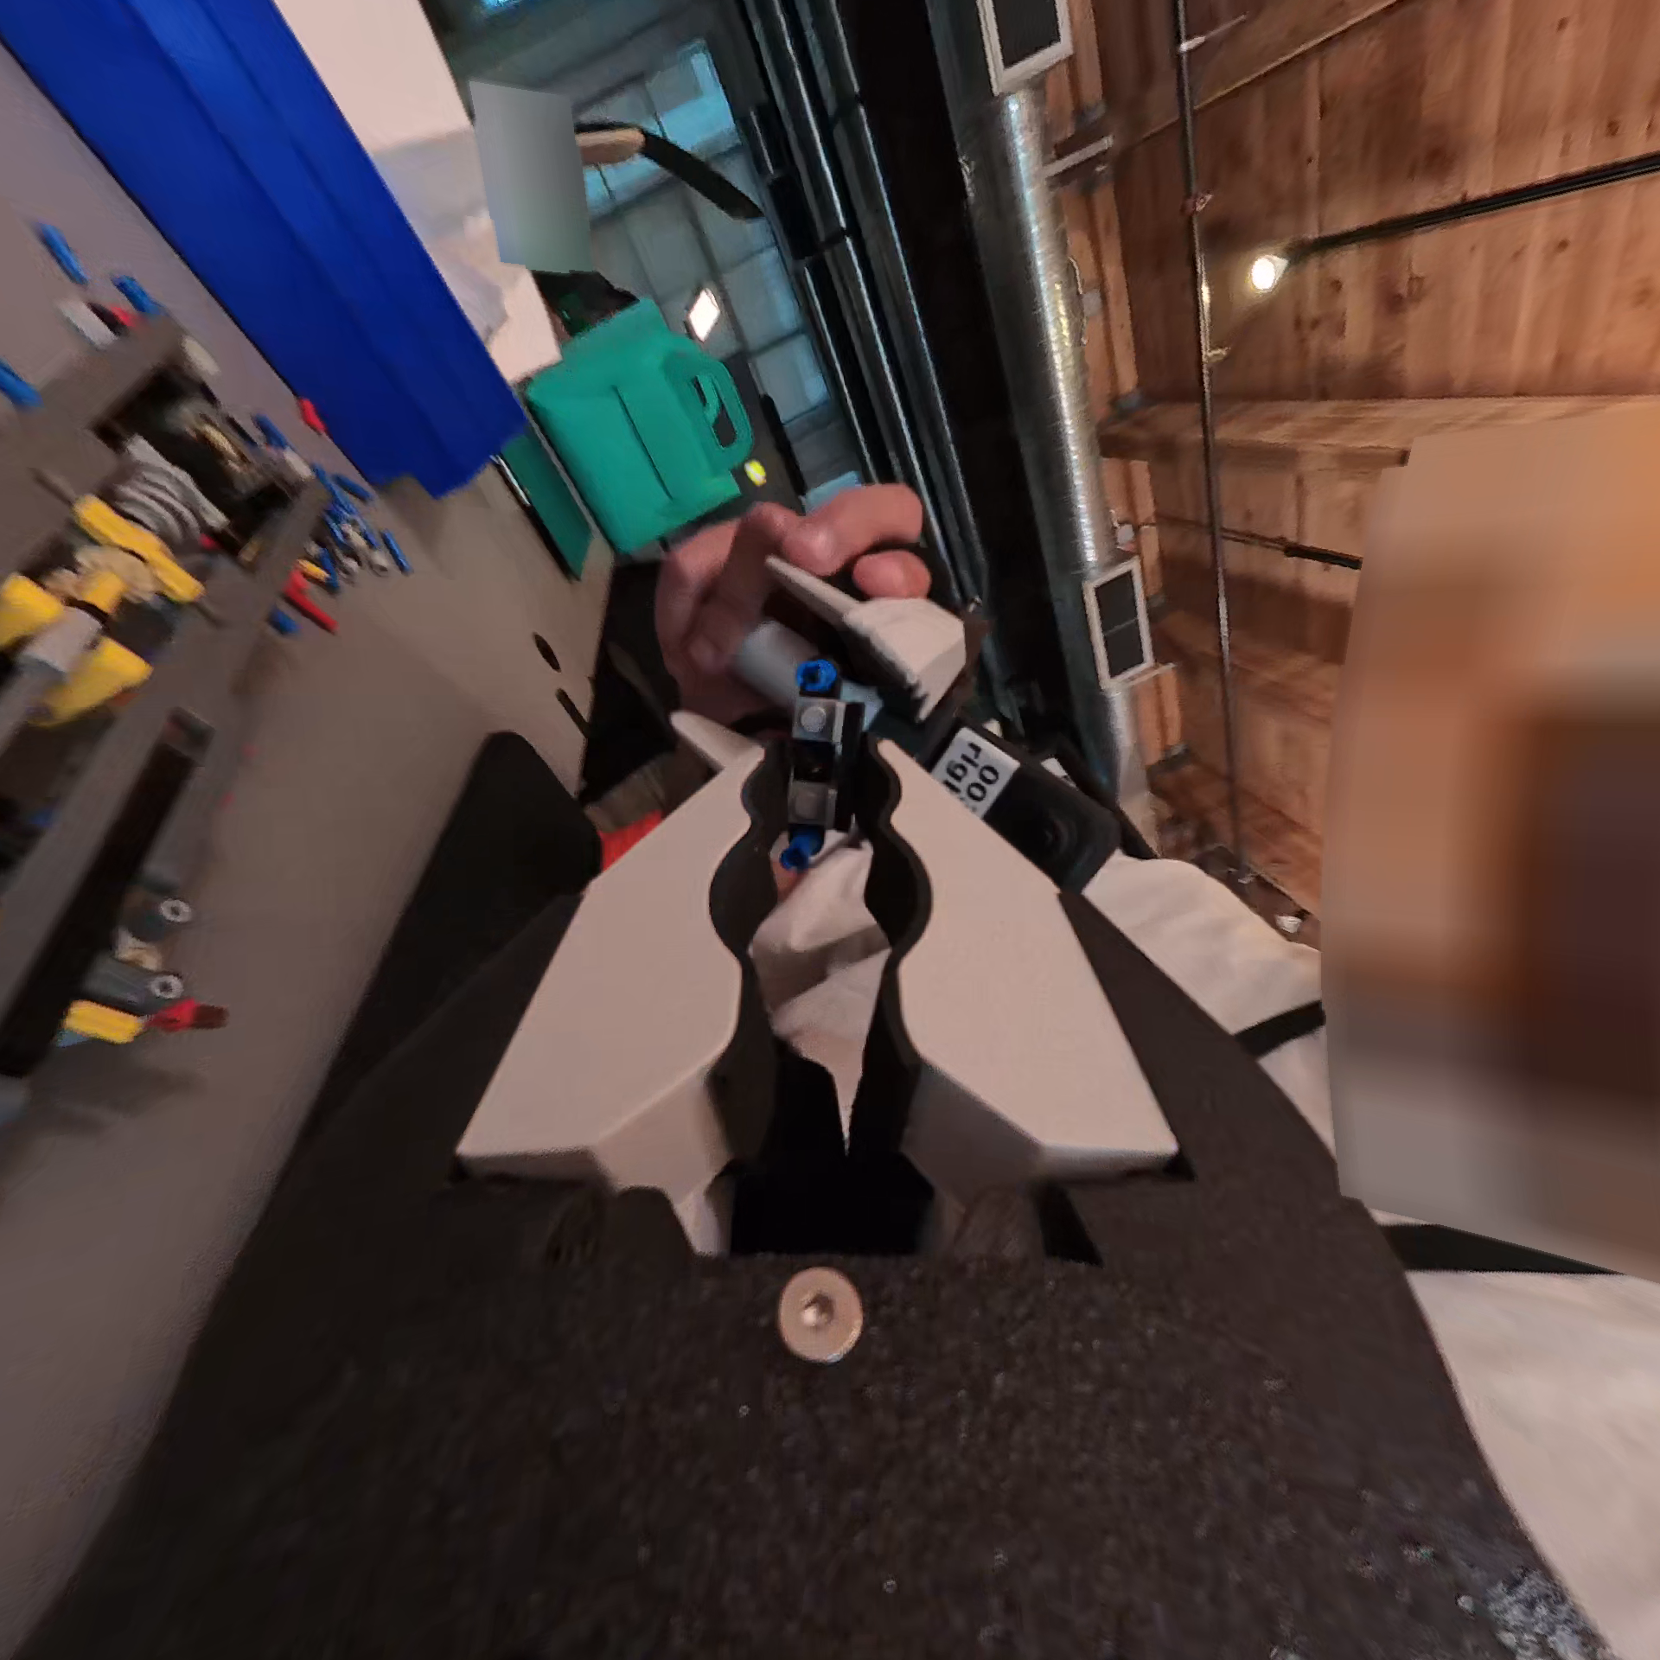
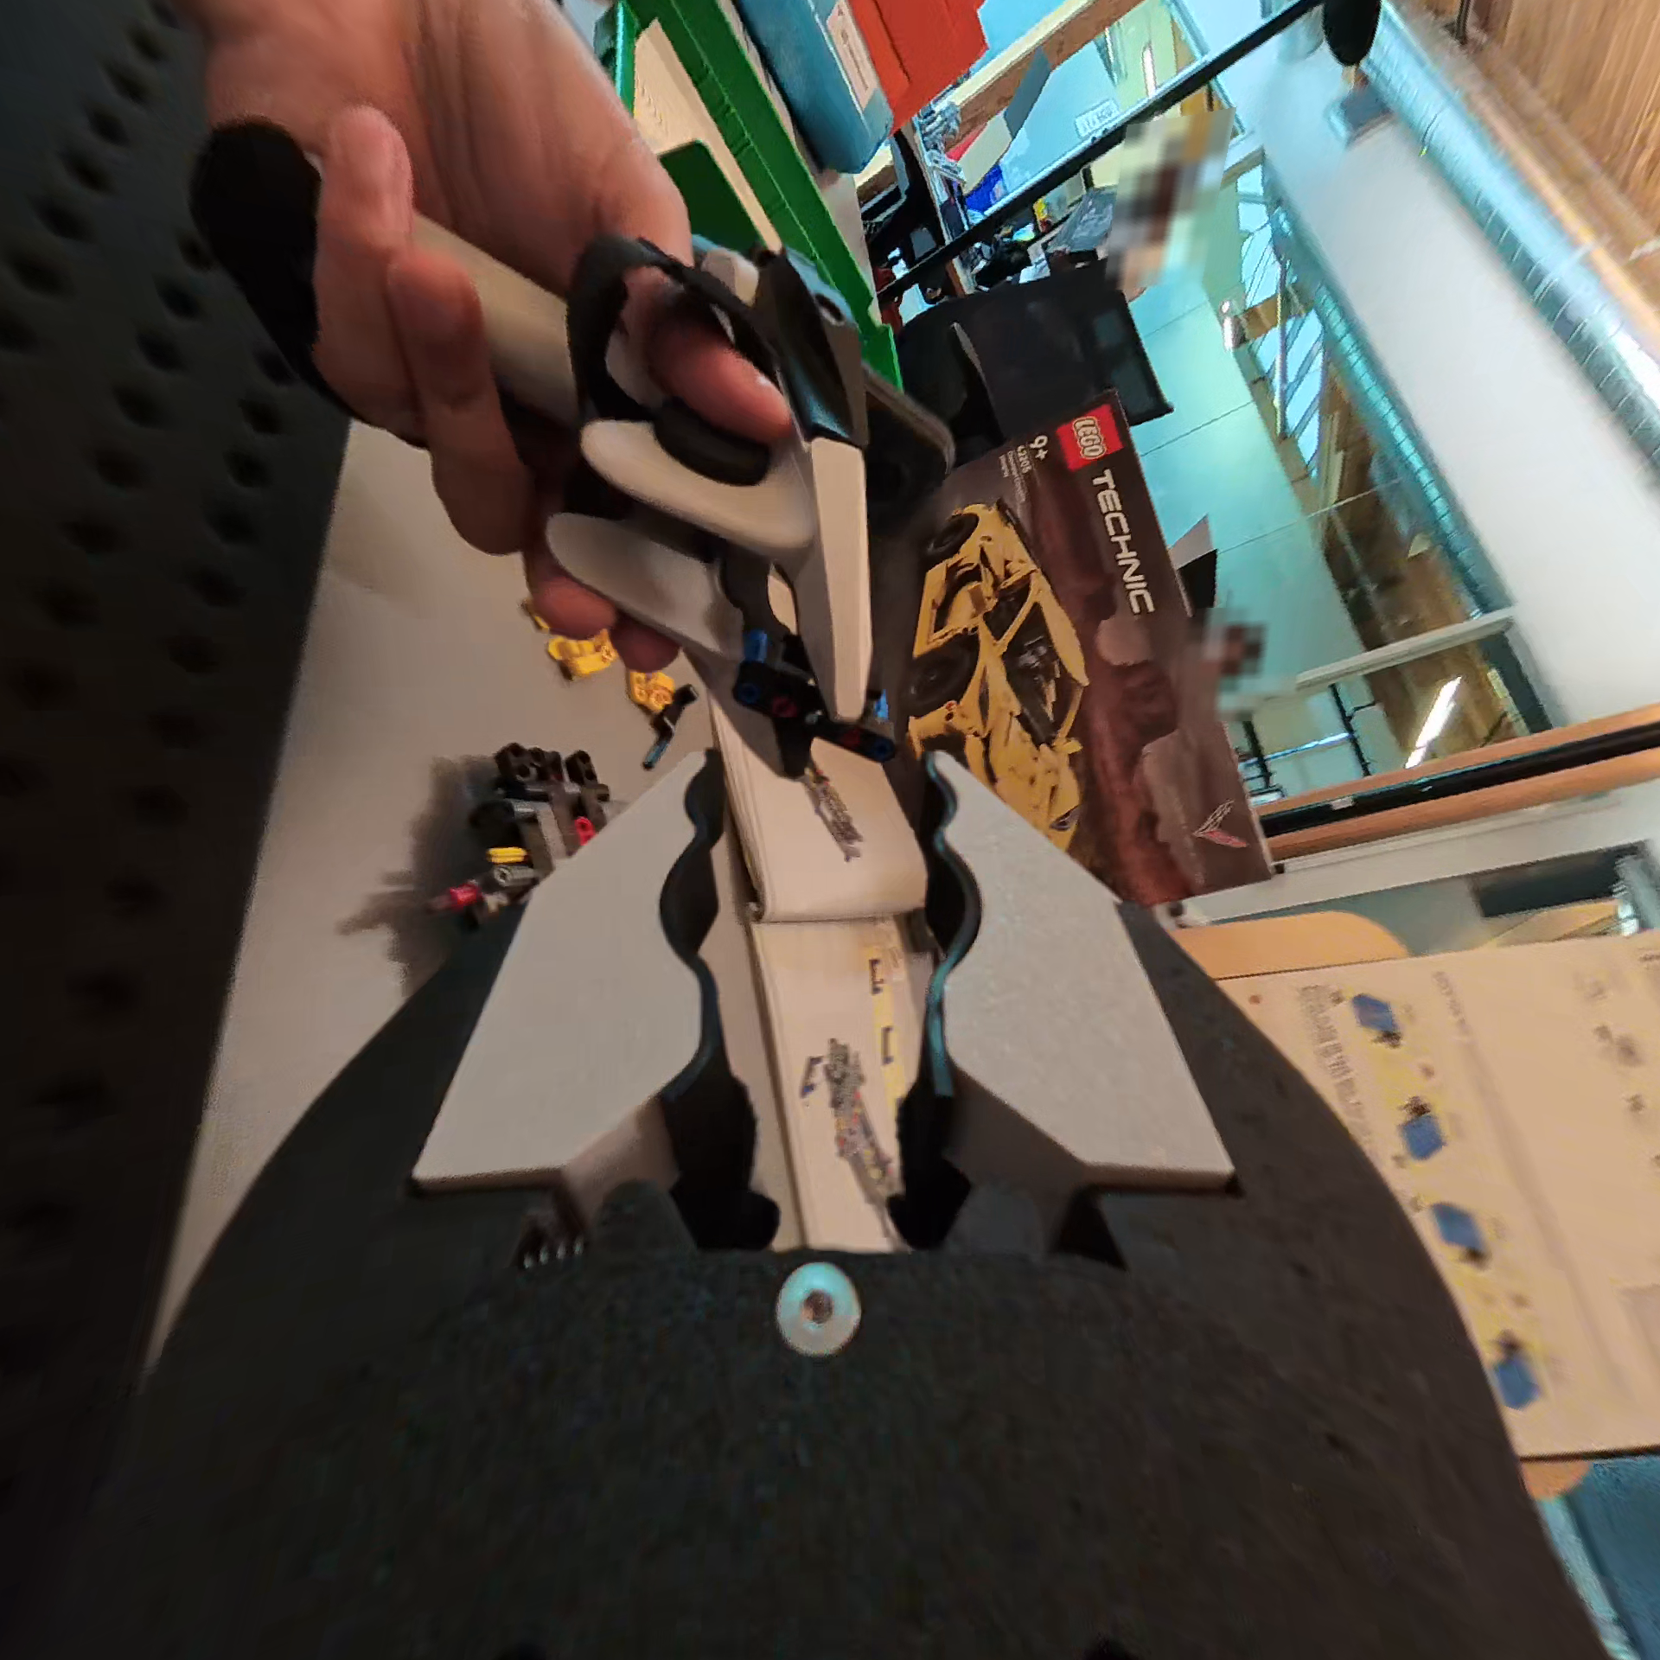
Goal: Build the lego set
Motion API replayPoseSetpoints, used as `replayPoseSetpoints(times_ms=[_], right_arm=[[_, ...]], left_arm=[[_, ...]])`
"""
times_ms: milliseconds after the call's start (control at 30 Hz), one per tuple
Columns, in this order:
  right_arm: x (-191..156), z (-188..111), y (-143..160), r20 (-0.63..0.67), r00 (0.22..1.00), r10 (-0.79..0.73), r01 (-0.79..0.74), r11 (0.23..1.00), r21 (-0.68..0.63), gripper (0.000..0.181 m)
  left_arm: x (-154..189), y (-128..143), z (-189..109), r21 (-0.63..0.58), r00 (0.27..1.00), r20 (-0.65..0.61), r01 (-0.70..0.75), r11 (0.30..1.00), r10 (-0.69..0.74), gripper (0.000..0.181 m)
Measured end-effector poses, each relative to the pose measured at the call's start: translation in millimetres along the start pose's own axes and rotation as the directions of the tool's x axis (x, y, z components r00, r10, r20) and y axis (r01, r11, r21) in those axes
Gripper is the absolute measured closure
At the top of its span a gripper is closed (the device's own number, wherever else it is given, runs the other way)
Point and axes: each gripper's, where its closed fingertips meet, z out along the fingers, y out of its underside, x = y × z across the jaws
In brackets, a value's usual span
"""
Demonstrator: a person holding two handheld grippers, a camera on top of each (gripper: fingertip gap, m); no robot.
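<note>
Left wrist view: the left gripper (image 1: 822,772) is clamping a small black-and-grey lego assembly with blue pins (image 1: 816,763) at its fingertips, lifting it clear of the grey table (image 1: 377,808), probably for joining.
Beyond it: the right gripper (image 1: 907,665) is facing the assembly.
Right wrist view: the right gripper (image 2: 822,772) is gaping open, empty, likely ready to take or press.
Opposite: the left gripper (image 2: 808,710) is presenting the assembly (image 2: 790,696) above the open instruction booklet (image 2: 826,1033).
Background: a yellow-car lego box (image 2: 1078,683) is standing upright.

Two grippers (image 2: 817,772), one box (image 2: 1105,665), one booklet (image 2: 835,1033).
</note>
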Motion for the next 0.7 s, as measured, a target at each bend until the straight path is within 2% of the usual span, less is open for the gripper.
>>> replayPoseSetpoints(times_ms=[67, 133, 267, 500, 567, 633, 700], right_arm=[[-1.0, 3.7, -1.3, -0.003, 0.996, -0.089, 0.089, 0.996, 0.0, 0.134], [-11.6, 6.4, 1.0, 0.048, 0.986, -0.157, 0.157, 0.987, -0.009, 0.144], [-25.0, 8.1, 2.2, 0.074, 0.961, -0.266, 0.267, 0.964, -0.005, 0.149], [-29.5, 9.2, 8.5, 0.105, 0.985, -0.14, 0.139, 0.99, 0.021, 0.155], [-32.1, 9.5, 10.9, 0.107, 0.985, -0.137, 0.135, 0.99, 0.026, 0.161], [-28.0, 9.9, 14.1, 0.055, 0.986, -0.156, 0.155, 0.988, 0.024, 0.172], [-27.1, 12.4, 16.8, 0.053, 0.996, -0.065, 0.064, 0.998, 0.018, 0.171]], left_arm=[[-2.6, 7.0, 3.4, -0.039, 0.999, -0.011, 0.053, 0.998, -0.054, 0.17], [-6.4, 12.1, 3.6, -0.073, 0.997, 0.009, 0.077, 0.994, -0.076, 0.17], [-14.7, 23.6, 1.8, -0.155, 0.994, 0.081, 0.08, 0.985, -0.068, 0.17], [-17.0, 26.2, -3.9, -0.21, 0.995, 0.104, 0.013, 0.978, 0.009, 0.164], [-17.9, 25.9, -6.2, -0.202, 0.995, 0.097, 0.008, 0.979, 0.012, 0.163], [-21.4, 24.3, -11.6, -0.19, 0.995, 0.101, 0.015, 0.982, 0.004, 0.167], [-28.1, 20.5, -16.6, -0.164, 0.99, 0.131, -0.038, 0.986, 0.06, 0.169]])
